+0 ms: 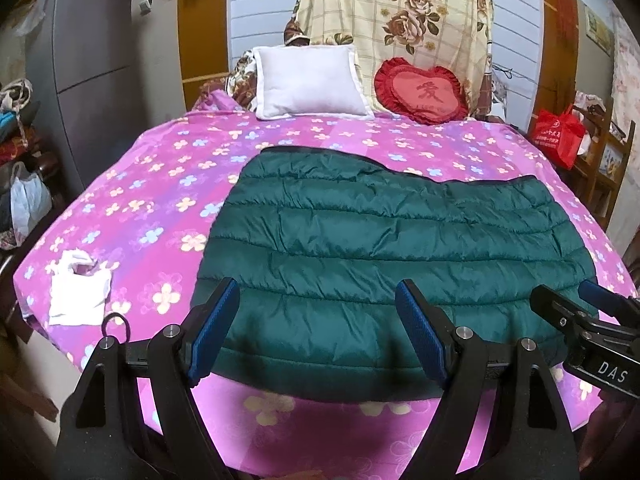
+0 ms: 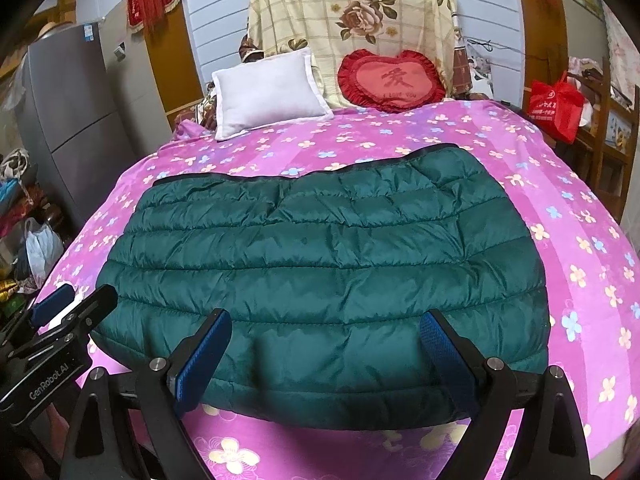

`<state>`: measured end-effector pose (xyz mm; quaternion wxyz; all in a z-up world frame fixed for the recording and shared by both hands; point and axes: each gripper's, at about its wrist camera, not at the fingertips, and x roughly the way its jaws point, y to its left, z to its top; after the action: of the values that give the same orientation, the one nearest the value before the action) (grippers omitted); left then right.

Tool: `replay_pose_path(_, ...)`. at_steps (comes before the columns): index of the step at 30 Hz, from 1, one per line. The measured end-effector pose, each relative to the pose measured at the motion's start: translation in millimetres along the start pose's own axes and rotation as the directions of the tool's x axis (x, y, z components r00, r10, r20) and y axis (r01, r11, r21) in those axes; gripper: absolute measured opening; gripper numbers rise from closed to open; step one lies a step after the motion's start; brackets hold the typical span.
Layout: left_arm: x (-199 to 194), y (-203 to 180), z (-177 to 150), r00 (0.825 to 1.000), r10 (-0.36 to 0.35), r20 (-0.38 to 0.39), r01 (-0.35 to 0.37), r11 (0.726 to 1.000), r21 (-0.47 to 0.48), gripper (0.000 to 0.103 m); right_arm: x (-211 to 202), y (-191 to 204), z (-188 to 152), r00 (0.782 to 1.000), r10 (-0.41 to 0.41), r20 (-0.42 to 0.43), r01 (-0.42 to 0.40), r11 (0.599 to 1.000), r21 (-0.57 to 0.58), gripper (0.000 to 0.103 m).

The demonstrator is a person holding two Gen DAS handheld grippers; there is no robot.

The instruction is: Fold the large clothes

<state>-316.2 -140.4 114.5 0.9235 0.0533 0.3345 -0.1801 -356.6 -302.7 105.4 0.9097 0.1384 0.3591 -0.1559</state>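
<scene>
Bed (image 1: 140, 208) fills view, pink flowered sheet. Green jacket (image 1: 380, 248) lies flat on it, folded into broad rectangle, near edge at bed's front. White pillow (image 1: 308, 84) and red heart cushion (image 1: 422, 92) at far end. White cloth (image 1: 78, 292) on sheet, left of jacket. Left hand-held gripper (image 1: 318, 336) hovers wide over jacket's near edge, empty. Right hand-held gripper (image 2: 324, 356) same, wide, empty.

We see our left gripper (image 1: 318, 332) spread wide over the near edge of the green quilted jacket (image 1: 384, 256), folded flat on the pink flowered bedsheet (image 1: 160, 184). Our right gripper (image 1: 592, 312) enters at three o'clock. A white cloth (image 1: 78, 294) lies at nine o'clock.
</scene>
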Motion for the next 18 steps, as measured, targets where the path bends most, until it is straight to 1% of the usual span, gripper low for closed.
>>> replay_pose_path(18, 10.0, -3.7, 0.8, 1.0, 0.0, -0.025, 0.0, 1.0, 0.009, 0.081, 9.8, 2.3, 1.0, 1.0, 0.006, -0.015, -0.006, 1.0, 0.004, 0.094)
